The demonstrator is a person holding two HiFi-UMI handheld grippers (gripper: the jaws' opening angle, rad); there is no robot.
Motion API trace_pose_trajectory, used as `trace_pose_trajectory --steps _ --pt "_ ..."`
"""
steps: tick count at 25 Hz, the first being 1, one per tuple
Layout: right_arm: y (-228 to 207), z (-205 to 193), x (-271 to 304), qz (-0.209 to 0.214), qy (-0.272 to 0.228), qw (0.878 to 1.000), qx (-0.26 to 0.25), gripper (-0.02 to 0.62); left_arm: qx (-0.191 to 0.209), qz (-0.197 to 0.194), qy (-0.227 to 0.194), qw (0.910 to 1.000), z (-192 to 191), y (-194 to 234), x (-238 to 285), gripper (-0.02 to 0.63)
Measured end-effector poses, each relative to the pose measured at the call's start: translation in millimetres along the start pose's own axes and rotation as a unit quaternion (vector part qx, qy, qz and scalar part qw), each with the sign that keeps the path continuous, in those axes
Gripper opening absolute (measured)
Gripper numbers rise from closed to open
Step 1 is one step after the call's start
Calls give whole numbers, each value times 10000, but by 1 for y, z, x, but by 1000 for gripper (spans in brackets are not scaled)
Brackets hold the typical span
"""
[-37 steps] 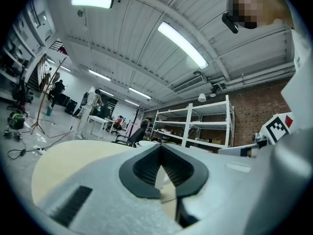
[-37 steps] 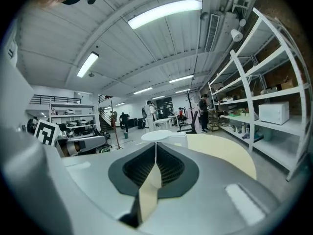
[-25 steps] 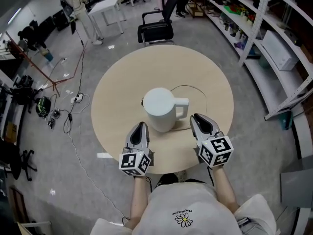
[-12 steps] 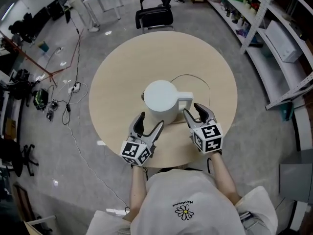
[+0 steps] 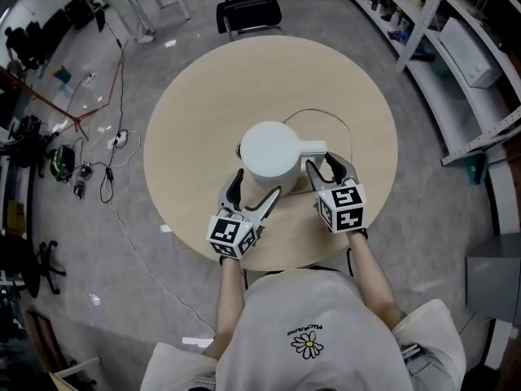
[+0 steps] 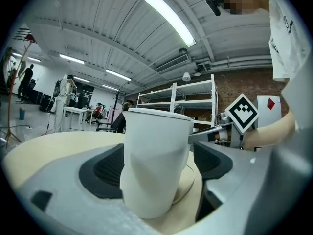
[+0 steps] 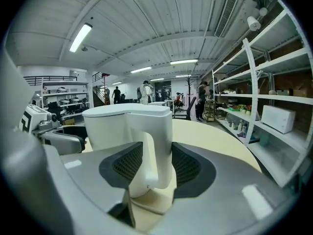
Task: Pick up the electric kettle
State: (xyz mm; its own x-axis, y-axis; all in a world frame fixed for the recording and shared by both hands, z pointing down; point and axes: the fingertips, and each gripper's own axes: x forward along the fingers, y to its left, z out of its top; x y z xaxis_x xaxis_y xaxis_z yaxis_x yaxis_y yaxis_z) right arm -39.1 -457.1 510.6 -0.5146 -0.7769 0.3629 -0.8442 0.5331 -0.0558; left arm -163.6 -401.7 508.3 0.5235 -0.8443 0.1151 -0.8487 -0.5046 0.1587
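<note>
A white electric kettle (image 5: 271, 155) stands on its base in the middle of a round beige table (image 5: 203, 96), its handle (image 5: 314, 147) pointing right. My left gripper (image 5: 254, 192) is at the kettle's near side. Its jaws are opening, and the kettle body (image 6: 155, 155) stands between the dark pads (image 6: 108, 166) without touching them. My right gripper (image 5: 329, 168) reaches the handle from the near right. Those jaws are opening too, with the handle (image 7: 157, 153) between the ribbed pads (image 7: 128, 163) and a thin gap on the left.
A thin cord (image 5: 330, 119) loops from the kettle base over the table behind the handle. A black office chair (image 5: 247, 10) stands beyond the table's far edge. Metal shelving (image 5: 456, 47) runs along the right, and cables (image 5: 106, 157) lie on the floor at left.
Both grippers moved forward and down to the kettle and their jaws went from shut to wide. The left now straddles the body, the right the handle.
</note>
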Motion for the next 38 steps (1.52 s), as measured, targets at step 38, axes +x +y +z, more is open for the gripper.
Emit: trace_pose_trajectory --steps 38 --pt "-18 4 29 -321 -150 9994 -61 126 335 -272 406 9982 -5 10 33 486"
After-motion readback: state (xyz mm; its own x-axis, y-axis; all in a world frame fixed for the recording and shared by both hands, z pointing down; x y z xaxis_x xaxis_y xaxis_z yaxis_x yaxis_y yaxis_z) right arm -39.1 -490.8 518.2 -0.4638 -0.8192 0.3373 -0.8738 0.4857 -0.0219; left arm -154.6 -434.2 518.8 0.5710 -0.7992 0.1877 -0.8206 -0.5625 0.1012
